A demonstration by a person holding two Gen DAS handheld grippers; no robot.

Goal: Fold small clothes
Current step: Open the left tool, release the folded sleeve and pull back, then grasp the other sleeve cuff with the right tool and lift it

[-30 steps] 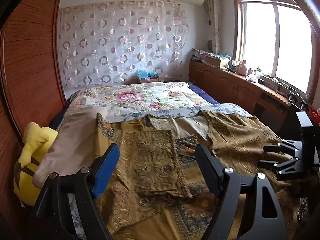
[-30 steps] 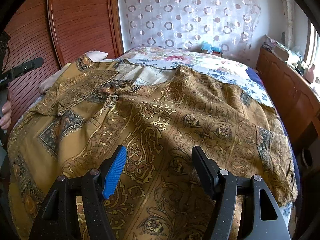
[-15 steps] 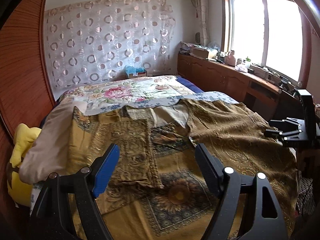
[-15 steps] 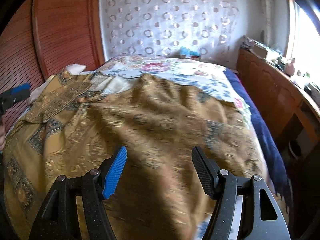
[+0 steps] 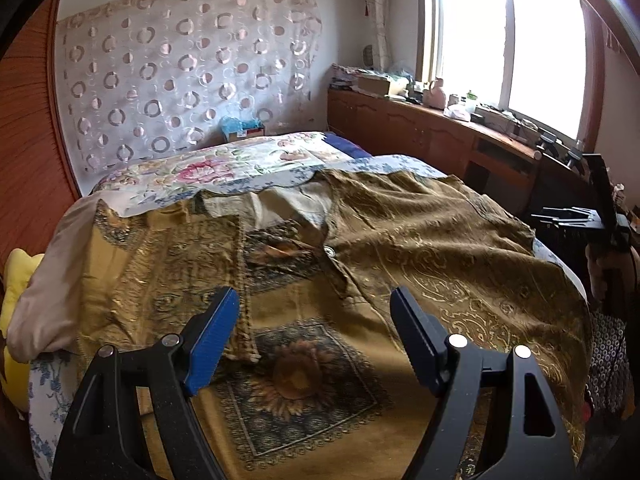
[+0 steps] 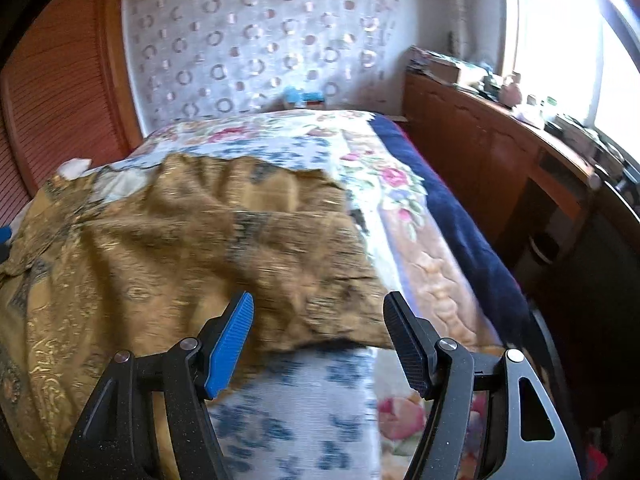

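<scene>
A gold-brown patterned shirt (image 5: 420,240) lies spread on the bed, front up, with a sunflower print (image 5: 296,376) near its hem and one sleeve (image 5: 192,264) folded inward on the left. My left gripper (image 5: 314,336) is open and empty above the hem. My right gripper (image 6: 318,332) is open and empty over the shirt's right edge (image 6: 280,248), where the shirt meets the bedsheet. The right gripper also shows at the far right of the left wrist view (image 5: 576,216).
The bed has a floral sheet (image 6: 360,168) and a dark blue blanket edge (image 6: 472,240). A yellow plush toy (image 5: 16,280) and a beige pillow (image 5: 44,280) lie on the left. A wooden cabinet (image 5: 420,136) with clutter runs under the window on the right.
Both grippers have swung to the right. The right gripper has moved from over the middle of the shirt to its right edge. Both stay open.
</scene>
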